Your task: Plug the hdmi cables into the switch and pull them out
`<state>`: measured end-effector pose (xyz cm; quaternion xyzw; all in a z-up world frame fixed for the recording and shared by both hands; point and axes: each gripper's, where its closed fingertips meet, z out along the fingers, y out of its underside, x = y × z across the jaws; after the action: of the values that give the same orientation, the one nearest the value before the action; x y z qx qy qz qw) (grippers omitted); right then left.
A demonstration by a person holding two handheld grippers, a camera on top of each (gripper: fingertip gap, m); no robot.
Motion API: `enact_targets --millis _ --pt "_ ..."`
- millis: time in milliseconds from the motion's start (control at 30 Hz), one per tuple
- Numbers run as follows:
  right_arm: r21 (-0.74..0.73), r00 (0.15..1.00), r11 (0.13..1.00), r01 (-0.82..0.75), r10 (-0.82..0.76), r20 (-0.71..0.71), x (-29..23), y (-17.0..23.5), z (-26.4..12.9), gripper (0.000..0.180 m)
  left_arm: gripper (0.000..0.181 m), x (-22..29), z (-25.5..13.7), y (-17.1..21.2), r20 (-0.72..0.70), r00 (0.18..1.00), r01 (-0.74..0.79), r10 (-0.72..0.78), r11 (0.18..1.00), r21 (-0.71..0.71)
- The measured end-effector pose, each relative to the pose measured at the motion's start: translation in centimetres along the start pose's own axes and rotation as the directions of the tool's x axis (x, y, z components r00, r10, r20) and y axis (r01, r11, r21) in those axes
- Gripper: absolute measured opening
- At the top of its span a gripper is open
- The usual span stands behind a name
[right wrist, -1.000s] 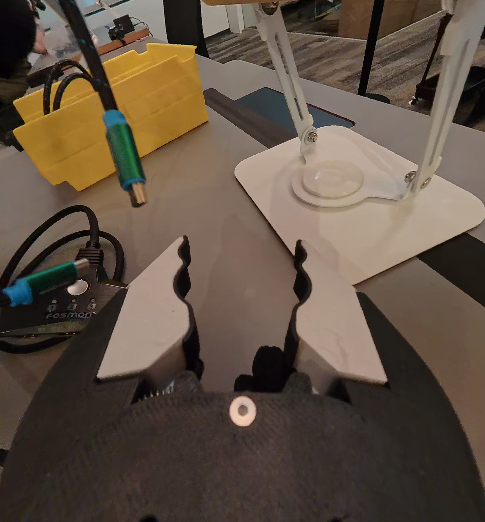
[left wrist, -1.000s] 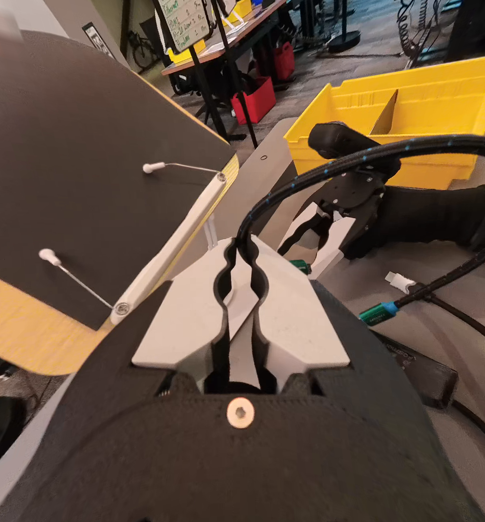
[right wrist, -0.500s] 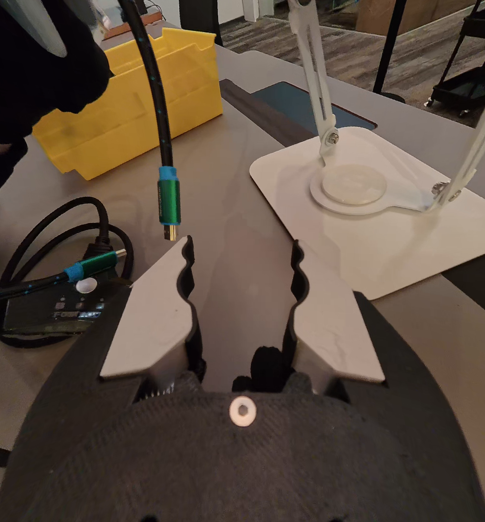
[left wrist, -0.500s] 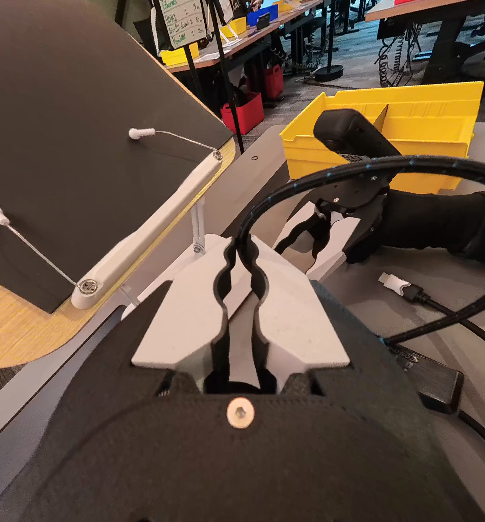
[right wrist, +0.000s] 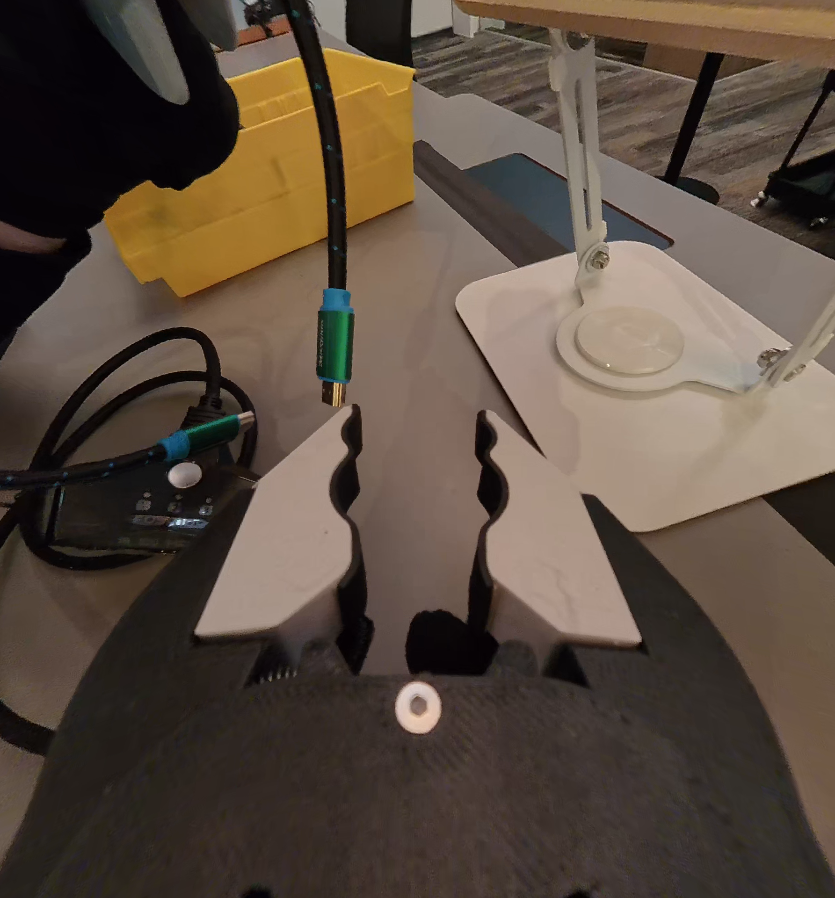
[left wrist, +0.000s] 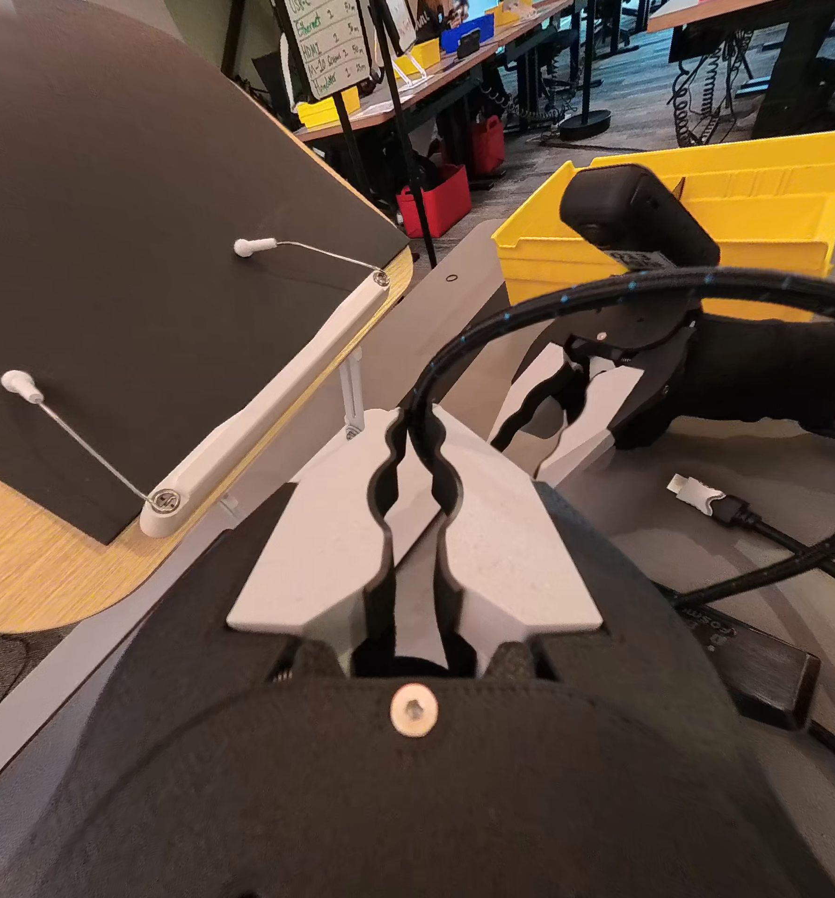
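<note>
Above the grey table (right wrist: 405,272), left gripper (left wrist: 417,420) clamps the braided HDMI cable (left wrist: 575,296), plug (right wrist: 335,347) dangling vertically before the right gripper (right wrist: 417,418), jaws spread, empty.

Two hand-held grippers: the left hand-held gripper (left wrist: 417,427) and the right hand-held gripper (right wrist: 417,418). One black switch (right wrist: 128,515). Two green-ended braided HDMI plugs: a hanging plug (right wrist: 335,347) and a lying plug (right wrist: 211,432). One white-tipped plug (left wrist: 695,493). One yellow bin (right wrist: 269,175). One white stand base (right wrist: 648,388).
</note>
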<state>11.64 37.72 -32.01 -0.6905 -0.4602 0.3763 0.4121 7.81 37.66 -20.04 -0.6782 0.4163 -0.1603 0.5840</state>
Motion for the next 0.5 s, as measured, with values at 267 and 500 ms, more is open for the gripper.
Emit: enact_targets --millis 267,500 --pt "0.037 0.999 0.999 0.029 -0.031 0.041 -0.9 -0.8 -0.3 0.045 0.005 1.3 0.7 -0.1 -0.004 0.999 -0.052 0.052 0.999 -0.006" --pt "0.017 0.992 0.996 0.092 -0.093 0.086 -2.6 -0.8 0.4 0.035 0.005 3.5 1.6 -0.4 -0.041 0.992 -0.122 0.121 0.992 -0.016"
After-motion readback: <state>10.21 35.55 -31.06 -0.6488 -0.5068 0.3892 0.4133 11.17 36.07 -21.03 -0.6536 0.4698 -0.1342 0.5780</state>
